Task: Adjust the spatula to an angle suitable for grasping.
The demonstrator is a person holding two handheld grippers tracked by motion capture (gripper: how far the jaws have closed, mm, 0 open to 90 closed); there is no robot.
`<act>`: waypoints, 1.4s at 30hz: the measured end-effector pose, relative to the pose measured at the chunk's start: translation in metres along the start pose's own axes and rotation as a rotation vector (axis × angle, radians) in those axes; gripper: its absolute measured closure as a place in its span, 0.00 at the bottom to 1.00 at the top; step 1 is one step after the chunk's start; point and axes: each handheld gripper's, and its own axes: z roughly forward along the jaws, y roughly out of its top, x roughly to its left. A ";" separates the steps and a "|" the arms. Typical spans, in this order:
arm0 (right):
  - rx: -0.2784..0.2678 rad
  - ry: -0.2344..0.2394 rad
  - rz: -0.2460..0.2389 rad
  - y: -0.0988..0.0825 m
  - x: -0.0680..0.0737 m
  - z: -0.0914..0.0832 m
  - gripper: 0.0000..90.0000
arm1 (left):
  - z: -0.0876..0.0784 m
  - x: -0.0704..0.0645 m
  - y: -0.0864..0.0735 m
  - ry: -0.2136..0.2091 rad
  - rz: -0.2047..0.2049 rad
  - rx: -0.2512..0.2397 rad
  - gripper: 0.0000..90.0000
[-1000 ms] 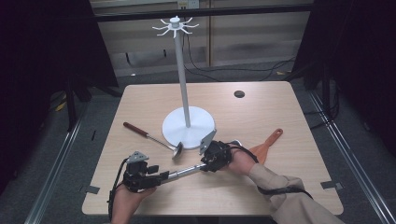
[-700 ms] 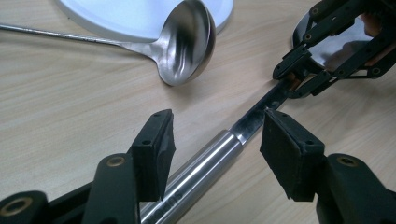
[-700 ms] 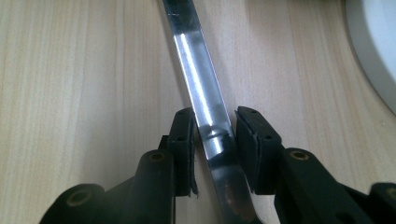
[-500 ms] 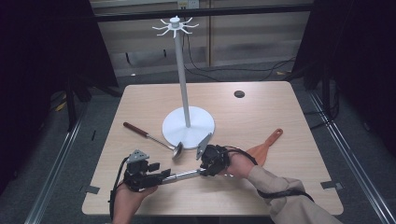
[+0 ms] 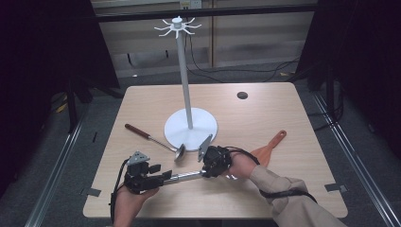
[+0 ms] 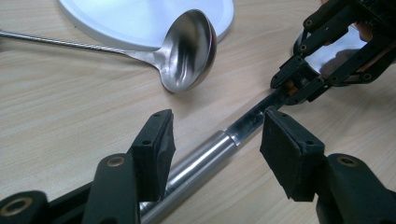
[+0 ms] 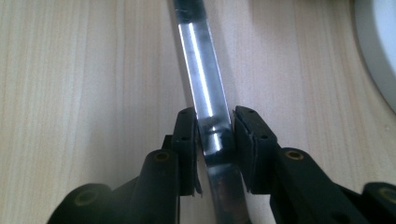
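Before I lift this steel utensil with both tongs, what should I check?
1. Right tongs on the steel utensil: have just been closing, pads on both sides of its shaft: ok.
2. Left tongs: open around the handle, not gripping: not ok.
3. Ladle apart from the utensil: ok.
4. Hooks of the white stand free: ok.
5. Hanging hole in the handle: cannot tell.

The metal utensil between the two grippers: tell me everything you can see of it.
The metal utensil is shiny steel: a round tubular handle narrowing into a flat polished shank. It lies low across the table, near the ladle. The right gripper has just been closing, pads now pressing the shank. The left gripper straddles the handle, jaws apart.
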 end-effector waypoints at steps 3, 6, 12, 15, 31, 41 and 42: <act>0.026 0.001 -0.005 0.003 0.003 0.000 0.84 | 0.000 -0.001 0.000 -0.003 0.008 0.009 0.49; 0.030 0.003 -0.001 0.003 0.004 0.000 0.84 | 0.001 -0.002 0.000 -0.009 0.003 0.003 0.49; 0.031 -0.002 -0.002 0.003 0.007 -0.001 0.84 | 0.000 -0.003 0.001 -0.022 -0.008 -0.011 0.49; 0.022 -0.007 0.012 0.001 0.007 -0.001 0.84 | -0.002 -0.003 0.002 -0.028 -0.002 -0.017 0.50; -0.154 -0.059 0.066 -0.013 0.003 -0.029 0.84 | -0.006 -0.019 0.007 -0.090 -0.013 -0.070 0.49; -0.306 -0.102 0.120 -0.022 0.007 -0.047 0.84 | -0.009 -0.024 0.009 -0.114 -0.031 -0.113 0.49; -0.319 -0.109 0.136 -0.023 0.008 -0.049 0.84 | -0.009 -0.024 0.009 -0.119 -0.039 -0.121 0.49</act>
